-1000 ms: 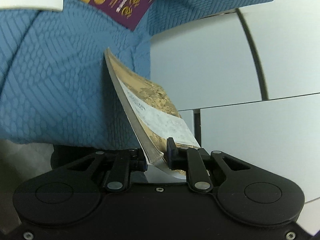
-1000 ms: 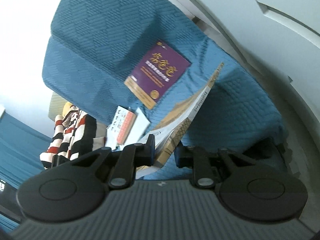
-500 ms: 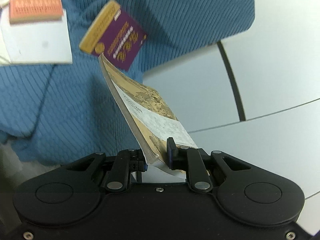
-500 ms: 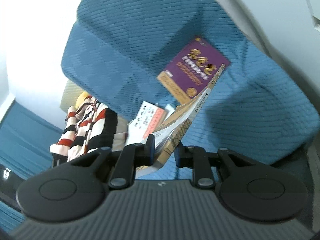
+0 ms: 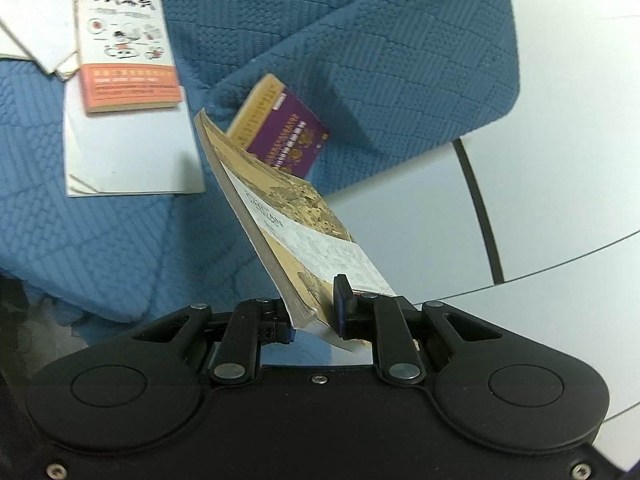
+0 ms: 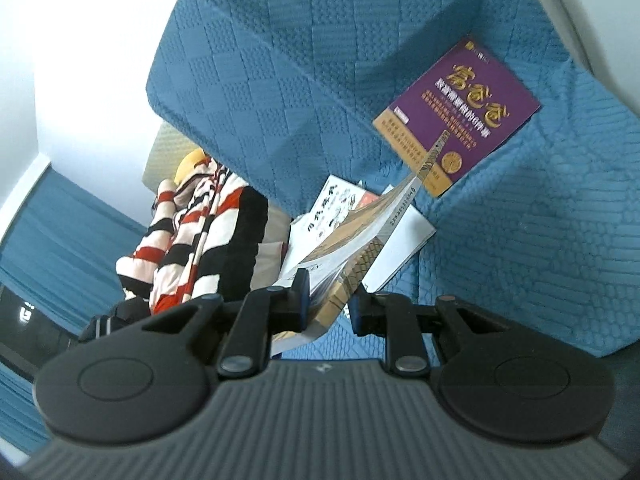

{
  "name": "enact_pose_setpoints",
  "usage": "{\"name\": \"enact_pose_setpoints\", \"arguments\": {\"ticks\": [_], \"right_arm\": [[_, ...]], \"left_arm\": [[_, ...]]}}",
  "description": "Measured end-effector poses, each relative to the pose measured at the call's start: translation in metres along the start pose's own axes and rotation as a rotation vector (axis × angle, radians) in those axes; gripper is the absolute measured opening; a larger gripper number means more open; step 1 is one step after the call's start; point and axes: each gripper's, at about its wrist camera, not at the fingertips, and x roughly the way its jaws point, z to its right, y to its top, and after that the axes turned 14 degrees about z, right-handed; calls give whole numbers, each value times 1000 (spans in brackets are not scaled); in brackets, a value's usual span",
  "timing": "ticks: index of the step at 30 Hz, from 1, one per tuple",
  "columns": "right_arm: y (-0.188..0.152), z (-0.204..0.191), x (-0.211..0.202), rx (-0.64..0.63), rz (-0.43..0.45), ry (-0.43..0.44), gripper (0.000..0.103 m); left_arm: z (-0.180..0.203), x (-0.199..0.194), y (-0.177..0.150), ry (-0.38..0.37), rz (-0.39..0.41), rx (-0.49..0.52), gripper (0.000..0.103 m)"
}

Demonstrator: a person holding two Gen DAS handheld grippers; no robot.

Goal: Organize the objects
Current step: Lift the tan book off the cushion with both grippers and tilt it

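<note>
Setting: blue quilted sofa point(image 5: 360, 60) with a pale tiled floor point(image 5: 540, 200) beside it; blue curtains point(image 6: 60, 240) in the right view.
Tan book: I hold the tan book point(image 5: 288, 216) off the cushion, tilted on edge, spine toward the right view.
Left gripper point(image 5: 316, 312): my fingers are pressed onto one end of the tan book, one on its cover, the other against its underside.
Right gripper point(image 6: 330, 300): the left finger touches the tan book point(image 6: 360, 236) at its other end; a gap shows beside the right finger, so I cannot tell if this one is pinching.
Purple book point(image 6: 460, 116): lies flat on the seat, against the backrest, past the far corner of the tan book.
Orange book point(image 5: 124, 44): rests on a white booklet point(image 5: 132, 148) on the seat; more white sheets point(image 5: 36, 36) are stacked behind them.
Striped cloth point(image 6: 192, 232): red, black and white, bunched at the far end of the sofa.
</note>
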Motion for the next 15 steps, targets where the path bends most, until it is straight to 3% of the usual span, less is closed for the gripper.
{"name": "enact_pose_setpoints", "arguments": {"ticks": [8, 15], "right_arm": [[-20, 19, 20, 4, -43, -46, 24], [-46, 44, 17, 22, -66, -102, 24]], "left_arm": [[-35, 22, -15, 15, -51, -18, 17], [-49, 39, -48, 44, -119, 37, 17]]}}
